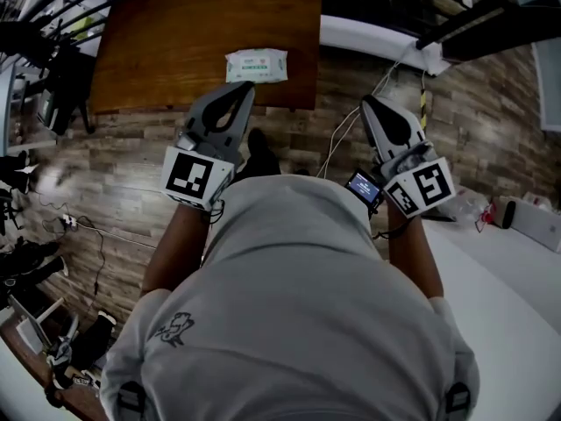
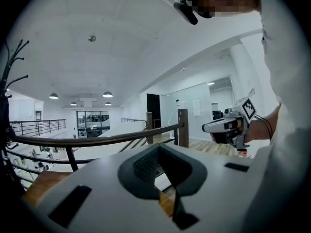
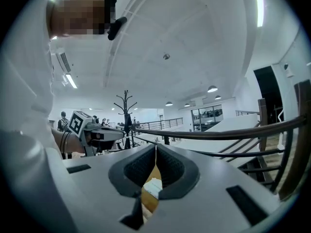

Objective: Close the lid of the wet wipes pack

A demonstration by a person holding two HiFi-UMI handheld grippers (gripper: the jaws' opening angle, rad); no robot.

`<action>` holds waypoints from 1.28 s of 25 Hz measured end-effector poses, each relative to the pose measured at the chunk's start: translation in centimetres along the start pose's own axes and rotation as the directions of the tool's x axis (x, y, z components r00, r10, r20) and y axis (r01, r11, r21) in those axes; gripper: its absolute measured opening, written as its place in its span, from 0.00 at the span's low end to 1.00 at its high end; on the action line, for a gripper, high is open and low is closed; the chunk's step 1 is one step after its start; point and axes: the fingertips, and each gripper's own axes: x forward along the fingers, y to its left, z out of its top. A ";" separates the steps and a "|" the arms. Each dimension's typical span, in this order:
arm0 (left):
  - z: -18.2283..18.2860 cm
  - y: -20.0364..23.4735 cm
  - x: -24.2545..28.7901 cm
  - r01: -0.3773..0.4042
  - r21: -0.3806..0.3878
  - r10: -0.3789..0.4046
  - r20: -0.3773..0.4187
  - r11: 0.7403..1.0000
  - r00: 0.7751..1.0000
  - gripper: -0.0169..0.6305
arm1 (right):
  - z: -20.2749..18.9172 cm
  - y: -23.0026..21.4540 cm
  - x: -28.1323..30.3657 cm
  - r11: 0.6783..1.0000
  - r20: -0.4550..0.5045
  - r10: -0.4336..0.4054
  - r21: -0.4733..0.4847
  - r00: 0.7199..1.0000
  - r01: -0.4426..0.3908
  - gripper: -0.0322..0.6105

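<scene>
The wet wipes pack point(image 1: 256, 65), white with a green label, lies flat near the front edge of a brown wooden table point(image 1: 166, 42); whether its lid is up I cannot make out. My left gripper point(image 1: 244, 86) is held just short of the table edge, its tip close below the pack, jaws together and empty. My right gripper point(image 1: 366, 102) hangs over the floor to the right of the table, shut and empty. In the right gripper view the shut jaws point(image 3: 155, 146) frame a white bit of the pack point(image 3: 153, 186). The left gripper view shows its closed jaws point(image 2: 158, 145).
Cables point(image 1: 346, 139) trail over the wood-plank floor between the grippers. A white tabletop point(image 1: 508, 270) holding small items is at the right, dark equipment and wires point(image 1: 53, 86) at the left. A railing point(image 2: 97, 141) and a coat stand point(image 3: 125, 106) stand beyond the table.
</scene>
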 end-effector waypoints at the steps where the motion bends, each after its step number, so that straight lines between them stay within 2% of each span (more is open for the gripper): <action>1: -0.1 -0.7 -0.5 -0.005 -0.006 0.005 -0.006 1.000 1.000 0.04 | -0.3 0.4 -0.6 1.000 -0.003 0.009 0.003 1.000 -0.009 0.11; 8: -1.4 -4.0 -3.5 -0.023 -0.019 0.022 -0.053 1.000 0.998 0.04 | -2.0 3.0 -3.0 0.998 0.001 0.042 0.040 0.999 -0.042 0.11; 17: -1.0 -4.9 -7.3 0.054 0.017 -0.053 -0.044 0.998 0.998 0.04 | -1.8 7.6 -3.4 1.000 0.022 0.004 0.020 1.000 -0.005 0.11; 32: -2.9 1.2 -19.7 0.182 0.036 -0.182 0.008 0.983 0.983 0.04 | -2.0 20.4 0.0 0.989 -0.002 -0.144 -0.017 0.990 0.144 0.11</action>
